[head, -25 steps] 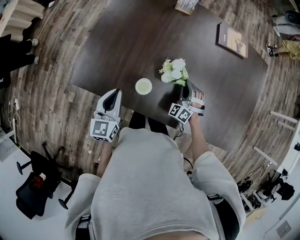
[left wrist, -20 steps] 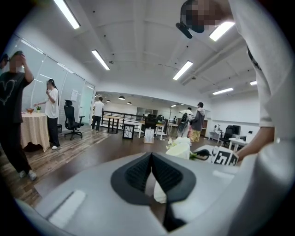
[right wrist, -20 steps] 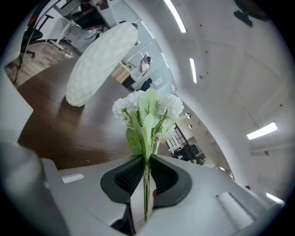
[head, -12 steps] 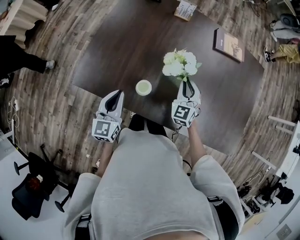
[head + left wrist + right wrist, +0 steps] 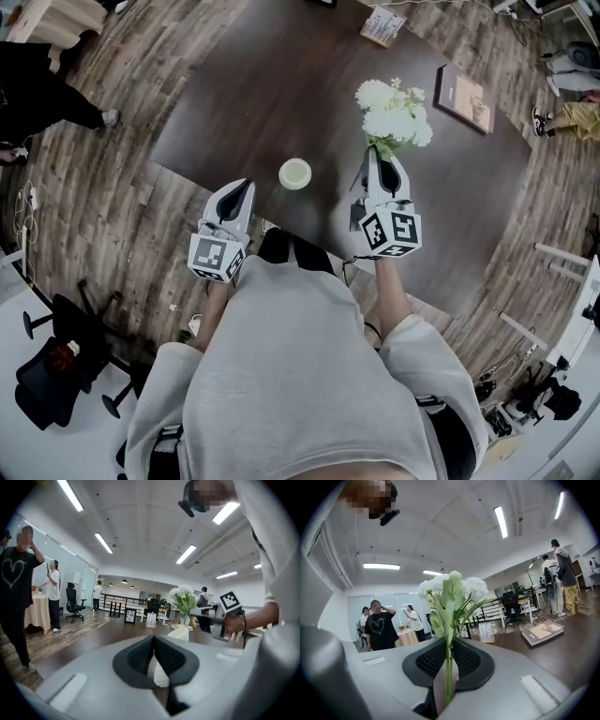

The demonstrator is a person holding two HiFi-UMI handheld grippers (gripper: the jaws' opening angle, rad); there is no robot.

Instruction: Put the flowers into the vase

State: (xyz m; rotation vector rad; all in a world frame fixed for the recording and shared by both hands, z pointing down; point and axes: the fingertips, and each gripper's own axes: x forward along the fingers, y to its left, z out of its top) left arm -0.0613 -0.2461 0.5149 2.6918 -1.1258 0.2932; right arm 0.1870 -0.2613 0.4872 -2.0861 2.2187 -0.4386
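A bunch of white flowers (image 5: pixel 394 112) with green stems stands upright above the dark table (image 5: pixel 272 84). My right gripper (image 5: pixel 382 159) is shut on the stems. In the right gripper view the stems (image 5: pixel 449 667) run up between the jaws of the right gripper (image 5: pixel 449 641), and the blooms (image 5: pixel 450 590) sit above them. The pale round vase (image 5: pixel 294 173) stands on the table to the left of the flowers, near the front edge. My left gripper (image 5: pixel 239 190) hovers left of the vase, shut and empty. In the left gripper view the vase (image 5: pixel 180 634) shows just beyond the left gripper (image 5: pixel 153 639).
A book (image 5: pixel 466 92) lies at the table's far right and a small booklet (image 5: pixel 381 26) at its far edge. A person (image 5: pixel 47 94) stands on the wood floor at the left. An office chair (image 5: pixel 56 356) is at the lower left.
My right gripper has lifted the flowers off the table and rolled, so the bunch now stands upright, farther right. The left gripper has stayed put.
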